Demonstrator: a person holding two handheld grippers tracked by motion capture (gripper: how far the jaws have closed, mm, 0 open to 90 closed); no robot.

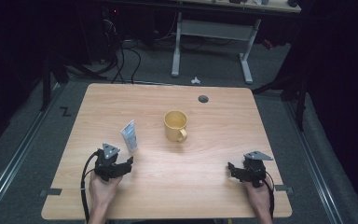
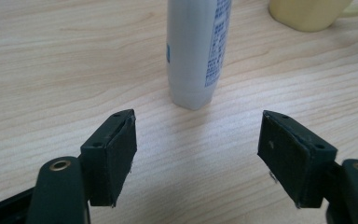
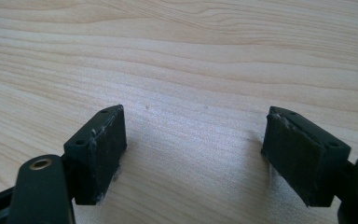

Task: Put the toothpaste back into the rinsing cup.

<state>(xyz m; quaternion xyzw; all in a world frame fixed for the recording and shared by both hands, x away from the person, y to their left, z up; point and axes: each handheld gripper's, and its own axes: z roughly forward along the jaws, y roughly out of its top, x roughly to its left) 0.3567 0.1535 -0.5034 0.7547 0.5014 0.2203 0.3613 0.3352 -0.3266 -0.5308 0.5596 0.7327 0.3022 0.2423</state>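
Two tools rest low at the near edge of the worktop [image 1: 214, 196], and nothing is yet lifted. At the left, the left tool [image 1: 129, 161] stands with its jaws spread wide and empty; its own view shows bare wood between the pads, with the tube [image 2: 196, 51] just ahead of them and apart from both. That tube [image 1: 129, 135], white with blue print, lies near the tool's tips, its length running away from the person and slightly tilted to the right. No pad touches it, so the grasp looks about to start rather than under way: the jaws seem lined up on the tube's near end, and what remains is to move in, close on it and carry it. Right of the tube and well apart from it, a yellow mug [image 1: 175, 126] stands upright near the middle of the worktop, handle toward the person; it may be where the tube is meant to go, though that is only a guess. Farthest right, the right tool [image 1: 230, 167] sits idle, jaws open over bare wood, near no object.
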